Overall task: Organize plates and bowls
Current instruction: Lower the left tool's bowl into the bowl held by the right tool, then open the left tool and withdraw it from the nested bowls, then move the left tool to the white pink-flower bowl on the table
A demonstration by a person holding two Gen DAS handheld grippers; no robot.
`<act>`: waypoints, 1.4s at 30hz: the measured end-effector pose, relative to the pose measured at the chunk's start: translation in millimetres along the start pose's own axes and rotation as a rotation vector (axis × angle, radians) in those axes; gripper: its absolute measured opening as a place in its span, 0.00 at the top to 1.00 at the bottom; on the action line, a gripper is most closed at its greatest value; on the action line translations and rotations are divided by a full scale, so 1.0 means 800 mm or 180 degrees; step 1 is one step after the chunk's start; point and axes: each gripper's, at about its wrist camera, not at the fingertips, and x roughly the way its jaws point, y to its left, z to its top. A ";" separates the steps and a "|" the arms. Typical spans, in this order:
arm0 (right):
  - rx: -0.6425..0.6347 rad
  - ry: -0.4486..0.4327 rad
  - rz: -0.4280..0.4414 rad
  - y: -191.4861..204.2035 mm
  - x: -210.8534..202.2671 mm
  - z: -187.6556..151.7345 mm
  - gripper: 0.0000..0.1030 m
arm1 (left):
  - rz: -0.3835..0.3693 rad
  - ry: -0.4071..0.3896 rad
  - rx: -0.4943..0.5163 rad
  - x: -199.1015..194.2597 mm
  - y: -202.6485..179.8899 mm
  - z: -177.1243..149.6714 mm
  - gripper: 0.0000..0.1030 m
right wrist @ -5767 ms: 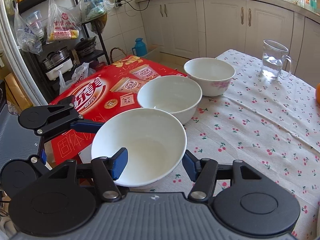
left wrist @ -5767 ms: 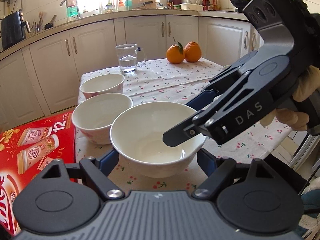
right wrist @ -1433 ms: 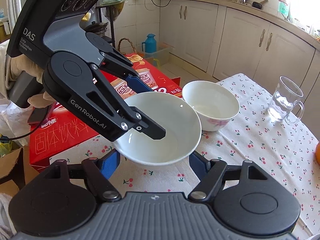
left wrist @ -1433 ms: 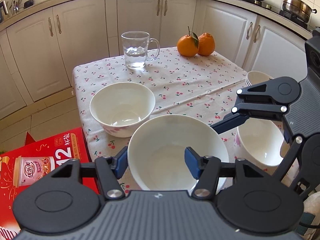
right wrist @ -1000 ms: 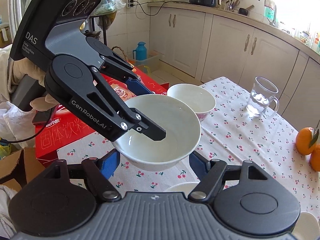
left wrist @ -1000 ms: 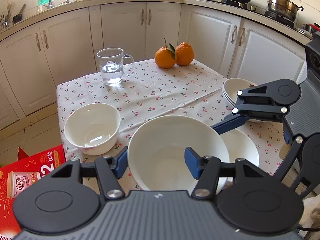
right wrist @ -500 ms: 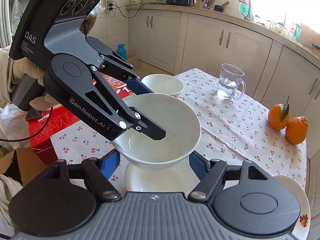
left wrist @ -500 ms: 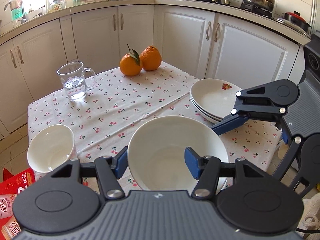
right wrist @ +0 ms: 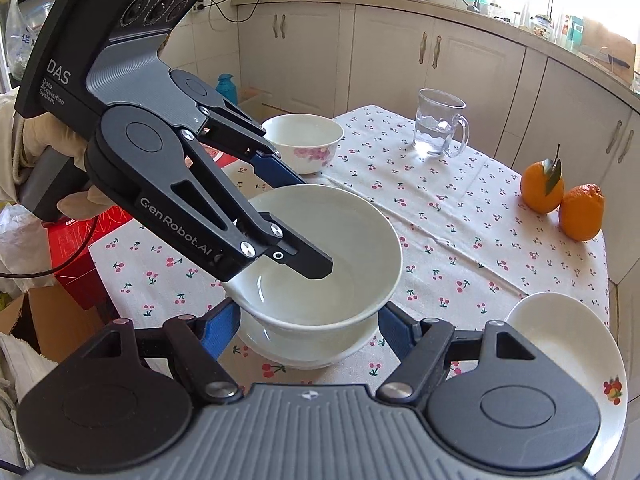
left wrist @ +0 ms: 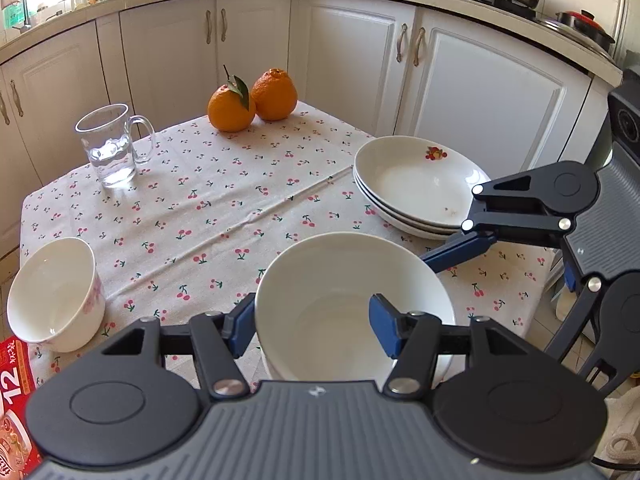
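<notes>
My left gripper (left wrist: 312,320) is shut on the rim of a large white bowl (left wrist: 352,300), one finger inside and one outside. In the right wrist view the bowl (right wrist: 324,256) hangs just above a second white bowl (right wrist: 304,348) on the table, with the left gripper (right wrist: 304,240) clamping its rim. My right gripper (right wrist: 308,328) is open, its fingers on either side of the two bowls without touching. A small flowered bowl (left wrist: 56,296) stands at the table's left edge. A stack of white plates (left wrist: 416,184) sits at the right.
A glass mug (left wrist: 108,144) of water and two oranges (left wrist: 252,100) stand at the far side of the cherry-print tablecloth (left wrist: 224,208). A red carton (left wrist: 12,392) lies on the floor at the left. White cabinets ring the table.
My left gripper has carried the large bowl to the right, over the second bowl and lower toward it. The plates have come closer into view. The right gripper stays open around the bowls.
</notes>
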 end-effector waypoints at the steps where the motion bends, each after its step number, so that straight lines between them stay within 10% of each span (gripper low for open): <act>1: 0.0010 0.0016 0.0009 0.000 0.001 -0.002 0.22 | -0.0003 0.0009 0.0000 0.001 0.000 0.000 0.43; 19: 0.0069 0.0112 0.0078 -0.004 0.017 -0.012 0.22 | -0.0032 0.0042 -0.0007 0.012 0.001 -0.009 0.43; 25: 0.0065 0.0091 0.0063 -0.004 0.015 -0.010 0.14 | -0.0069 -0.0053 -0.0004 0.005 0.002 -0.015 0.21; 42: -0.0082 -0.0090 0.0068 0.007 0.009 0.051 0.07 | 0.0735 -0.0524 -0.0337 -0.069 0.071 -0.070 0.06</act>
